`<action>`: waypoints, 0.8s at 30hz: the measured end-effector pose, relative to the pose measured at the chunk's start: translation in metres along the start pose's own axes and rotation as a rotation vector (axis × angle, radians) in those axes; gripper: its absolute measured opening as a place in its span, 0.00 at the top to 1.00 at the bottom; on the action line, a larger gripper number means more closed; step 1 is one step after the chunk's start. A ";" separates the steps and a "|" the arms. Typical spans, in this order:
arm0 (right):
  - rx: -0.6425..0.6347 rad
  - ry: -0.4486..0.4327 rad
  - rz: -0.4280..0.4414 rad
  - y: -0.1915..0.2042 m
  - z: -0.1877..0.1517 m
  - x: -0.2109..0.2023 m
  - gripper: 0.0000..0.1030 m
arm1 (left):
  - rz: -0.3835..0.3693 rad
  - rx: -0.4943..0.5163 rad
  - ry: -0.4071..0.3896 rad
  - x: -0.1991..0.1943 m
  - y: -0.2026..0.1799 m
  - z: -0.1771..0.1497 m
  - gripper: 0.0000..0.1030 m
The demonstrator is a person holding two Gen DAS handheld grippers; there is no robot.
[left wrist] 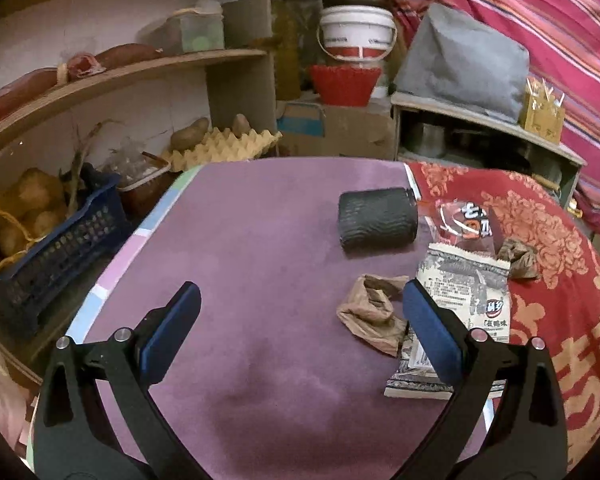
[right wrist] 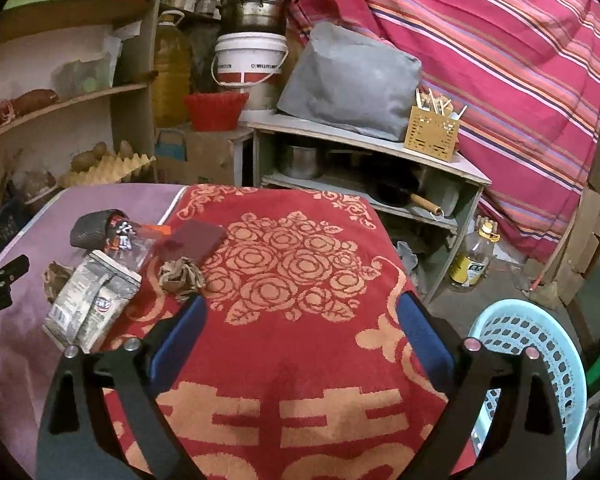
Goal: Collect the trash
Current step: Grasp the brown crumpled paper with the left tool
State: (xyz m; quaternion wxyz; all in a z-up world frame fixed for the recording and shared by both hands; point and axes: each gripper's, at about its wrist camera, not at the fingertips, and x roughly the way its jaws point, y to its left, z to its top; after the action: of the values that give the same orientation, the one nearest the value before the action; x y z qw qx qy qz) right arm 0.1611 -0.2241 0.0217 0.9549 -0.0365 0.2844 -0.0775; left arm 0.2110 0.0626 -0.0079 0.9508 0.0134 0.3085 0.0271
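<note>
Both tools hang over the table with nothing between their fingers. The left tool (left wrist: 300, 312) is spread wide above the purple cloth (left wrist: 240, 240), its right finger just beside a crumpled brown paper (left wrist: 370, 314). The right tool (right wrist: 300, 320) is spread too, over the red towel (right wrist: 300, 360) with its rose pattern.

The trash sits in a cluster where the two cloths meet: a grey printed snack packet (left wrist: 466, 280), a clear wrapper with red lettering (left wrist: 466, 220) partly beneath the packet's far end, and a second brown paper wad (right wrist: 180, 274) on the red towel. A black roll (left wrist: 376, 220) lies on its side just beyond them, touching the clear wrapper. A pale blue plastic basket (right wrist: 540, 344) stands on the floor off the table's right side.
</note>
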 end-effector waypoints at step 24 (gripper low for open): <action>-0.054 0.055 0.009 0.017 -0.005 0.023 0.09 | -0.242 -0.025 0.197 0.057 -0.011 -0.004 0.63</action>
State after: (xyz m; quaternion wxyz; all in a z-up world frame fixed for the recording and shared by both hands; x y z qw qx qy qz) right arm 0.1800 -0.2113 0.0030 0.9456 -0.0590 0.3129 -0.0665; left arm 0.2546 0.0547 -0.0452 0.9122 -0.0387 0.3993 -0.0827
